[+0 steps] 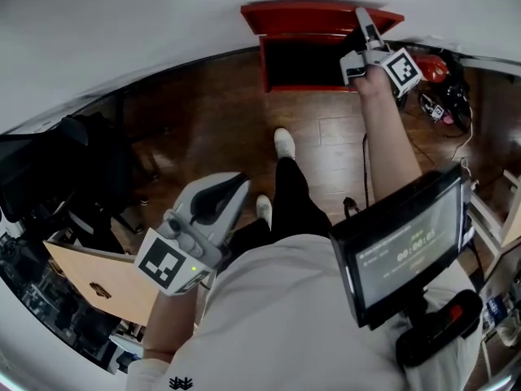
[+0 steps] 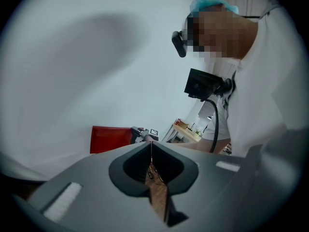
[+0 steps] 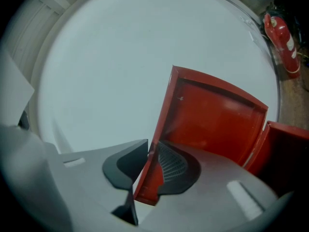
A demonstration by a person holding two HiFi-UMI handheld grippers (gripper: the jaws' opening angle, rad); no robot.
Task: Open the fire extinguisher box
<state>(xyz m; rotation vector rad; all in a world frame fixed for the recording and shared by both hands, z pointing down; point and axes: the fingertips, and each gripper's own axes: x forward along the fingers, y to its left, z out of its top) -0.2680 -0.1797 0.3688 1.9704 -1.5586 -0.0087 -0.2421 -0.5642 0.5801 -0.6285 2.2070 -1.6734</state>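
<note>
Looks like a lab or office workroom to me, not a home: plain white wall (image 1: 122, 23), wood-look plank floor (image 1: 326, 137), a red fire extinguisher box (image 1: 305, 63) against the wall with an extinguisher (image 3: 282, 40) nearby (loose cables (image 1: 456, 125) by it), plus a cardboard box (image 1: 98, 279) and dark gear (image 1: 81, 161) stacked off to one side.

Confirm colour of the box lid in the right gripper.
The lid is plain red; clearest in the right gripper view.
</note>
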